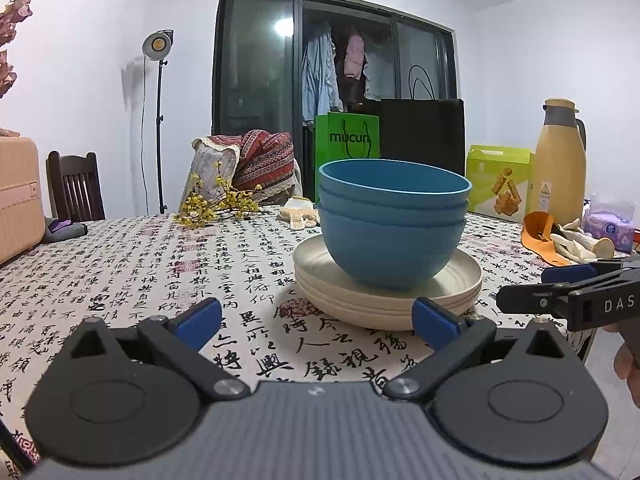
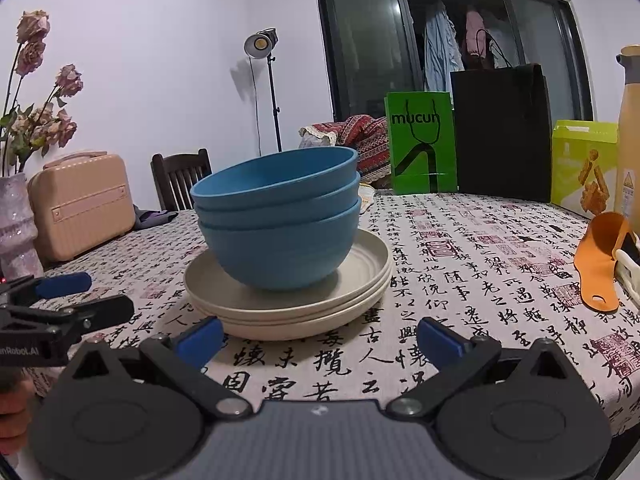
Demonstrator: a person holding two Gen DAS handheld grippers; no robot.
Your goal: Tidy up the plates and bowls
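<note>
Your left wrist cam sat low over the tablecloth, looking fwd along its own fingers at the stacked bowls from close, slightly to their left. Your right wrist cam was equally low and near, facing the same stack from the other side. Both views shared the bowls, plates, window, lamp and green bag. Each cam caught the other gripper at its edge: right gripper at your left cam's right edge, left gripper at your right cam's left edge.
</note>
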